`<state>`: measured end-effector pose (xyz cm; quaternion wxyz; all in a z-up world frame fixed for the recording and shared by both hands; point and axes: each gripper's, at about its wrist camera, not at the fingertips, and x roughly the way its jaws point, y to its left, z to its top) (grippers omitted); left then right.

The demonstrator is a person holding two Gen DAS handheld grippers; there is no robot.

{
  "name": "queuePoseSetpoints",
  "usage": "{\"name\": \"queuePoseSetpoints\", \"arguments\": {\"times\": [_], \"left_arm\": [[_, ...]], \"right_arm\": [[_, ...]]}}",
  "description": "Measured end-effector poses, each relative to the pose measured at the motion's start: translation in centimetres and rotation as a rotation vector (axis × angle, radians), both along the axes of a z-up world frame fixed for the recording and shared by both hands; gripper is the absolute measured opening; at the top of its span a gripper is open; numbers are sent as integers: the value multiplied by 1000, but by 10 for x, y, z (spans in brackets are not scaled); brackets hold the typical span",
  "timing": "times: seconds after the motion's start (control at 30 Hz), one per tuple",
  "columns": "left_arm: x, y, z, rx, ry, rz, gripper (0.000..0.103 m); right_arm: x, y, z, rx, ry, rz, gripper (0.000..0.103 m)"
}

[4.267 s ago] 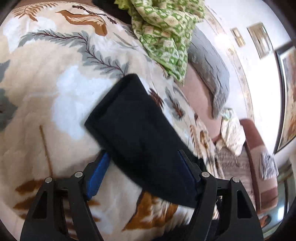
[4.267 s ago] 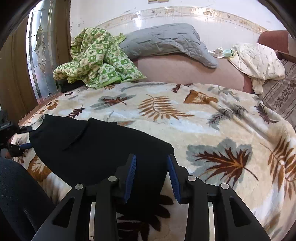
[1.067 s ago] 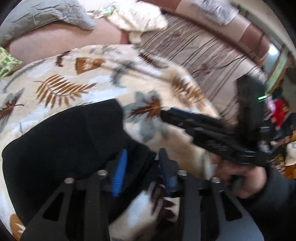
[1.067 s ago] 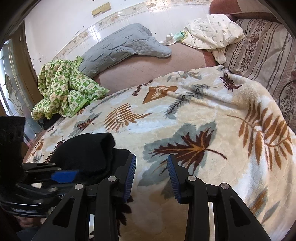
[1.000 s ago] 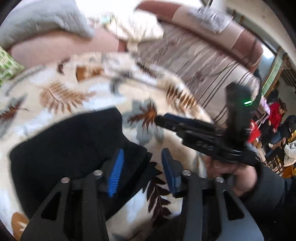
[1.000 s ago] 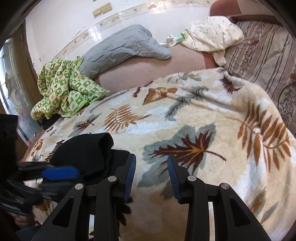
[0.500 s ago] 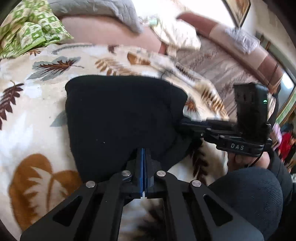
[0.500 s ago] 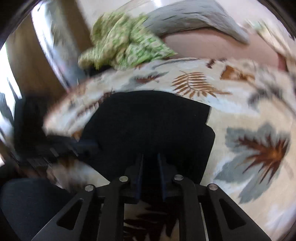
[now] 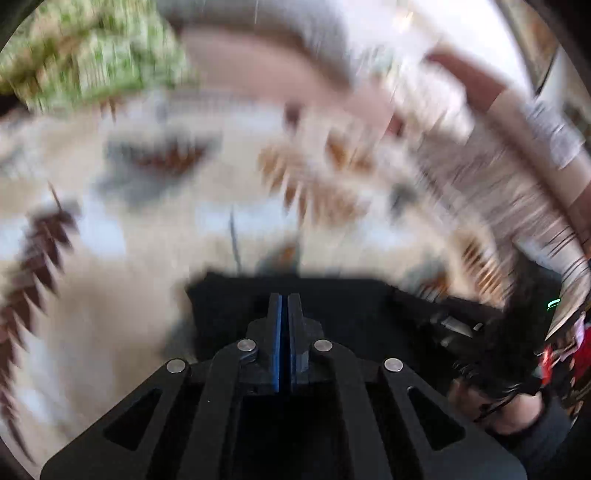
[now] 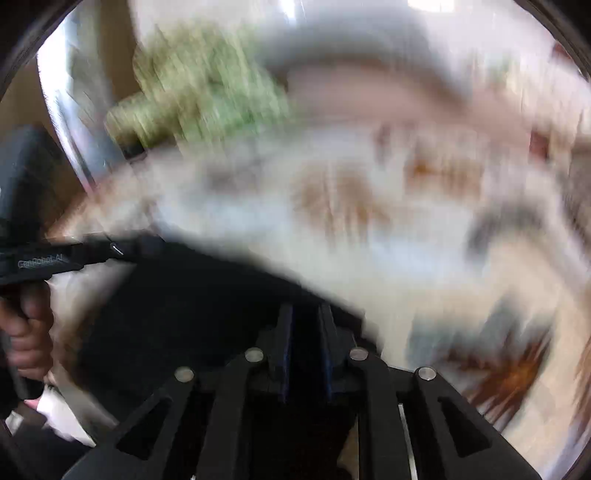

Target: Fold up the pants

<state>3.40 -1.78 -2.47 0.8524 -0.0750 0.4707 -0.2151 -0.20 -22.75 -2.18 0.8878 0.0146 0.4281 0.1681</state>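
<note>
The black pants (image 9: 332, 299) lie folded on the leaf-print blanket (image 9: 110, 295); both views are blurred by motion. My left gripper (image 9: 284, 299) is shut, its blue pads pressed together on the near edge of the pants. My right gripper (image 10: 306, 314) is shut on a thicker bunch of the pants (image 10: 184, 314), with black cloth filling the narrow gap between the pads. The right gripper also shows in the left wrist view (image 9: 454, 325), held by a hand at the pants' right edge. The left gripper shows in the right wrist view (image 10: 122, 251) at the left.
A green patterned cloth (image 9: 92, 55) and a grey pillow (image 9: 295, 33) lie at the back of the bed. A striped sofa (image 9: 498, 184) stands to the right. A window frame (image 10: 74, 110) is at the left.
Both cameras have swung quickly and the views are now blurred. Both grippers stay shut on the pants, which now sit lower and closer in both views. Earlier both grippers were open.
</note>
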Motion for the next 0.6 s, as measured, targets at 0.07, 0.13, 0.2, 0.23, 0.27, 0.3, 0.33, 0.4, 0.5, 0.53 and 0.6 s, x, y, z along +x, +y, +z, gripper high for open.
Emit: {"name": "queuePoseSetpoints", "arguments": {"times": [0.07, 0.13, 0.2, 0.23, 0.27, 0.3, 0.33, 0.4, 0.5, 0.53, 0.6], "left_arm": [[-3, 4, 7, -12, -32, 4, 0], [-3, 18, 19, -71, -21, 28, 1], [-10, 37, 32, -99, -53, 63, 16], [-15, 47, 34, -114, -62, 84, 24], [-19, 57, 33, -147, -54, 99, 38], [-22, 63, 28, -181, -32, 106, 39], [-22, 67, 20, -213, 5, 107, 39], [-26, 66, 5, -236, 64, 107, 39], [-26, 62, -13, -282, 116, 124, 40], [-26, 65, -16, -322, 132, 138, 42], [-24, 72, -27, -412, 182, 160, 50]], "right_arm": [[-2, -11, 7, 76, -6, -23, 13], [-9, -24, 18, 149, -37, -18, 27], [-23, -46, 24, 243, -59, -69, 46], [-29, -59, 25, 297, -61, -102, 51], [-34, -68, 24, 342, -53, -123, 52], [-40, -80, 18, 406, -25, -139, 52], [-41, -86, 14, 447, 3, -147, 52], [-41, -92, 1, 532, 79, -130, 52], [-37, -86, -20, 553, 176, -101, 51], [-38, -86, -22, 575, 171, -105, 51], [-36, -87, -24, 617, 174, -108, 51]]}}
